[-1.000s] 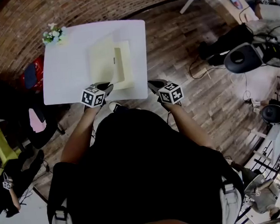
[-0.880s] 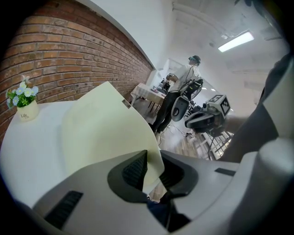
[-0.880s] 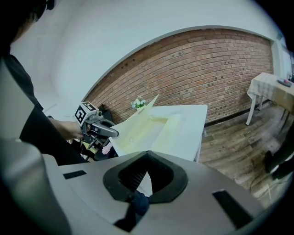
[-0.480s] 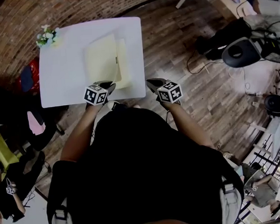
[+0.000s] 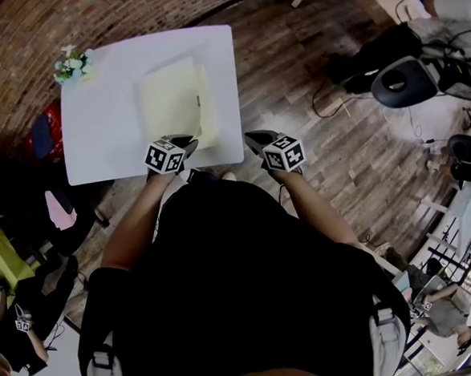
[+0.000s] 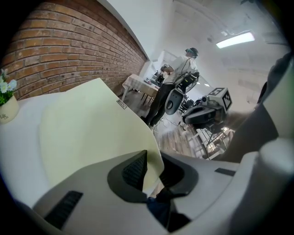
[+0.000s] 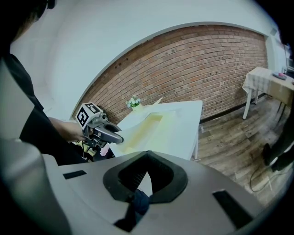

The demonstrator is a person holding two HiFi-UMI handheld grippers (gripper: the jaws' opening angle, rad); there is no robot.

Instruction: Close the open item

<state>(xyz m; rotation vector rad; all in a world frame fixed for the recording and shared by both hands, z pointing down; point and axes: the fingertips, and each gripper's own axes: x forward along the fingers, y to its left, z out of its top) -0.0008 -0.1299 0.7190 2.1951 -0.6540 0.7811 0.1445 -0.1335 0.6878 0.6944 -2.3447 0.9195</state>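
As lid (image 6: pixel 92 133) stands raised, left gripper (image 6: pixel 154 161) pinches corner.

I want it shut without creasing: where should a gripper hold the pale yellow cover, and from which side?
On the pale yellow cover, take the near corner, coming in from the person's edge of the white table. It is a thin sheet raised clear of the tabletop, so jaws can straddle that edge; the left gripper is shut on it there.
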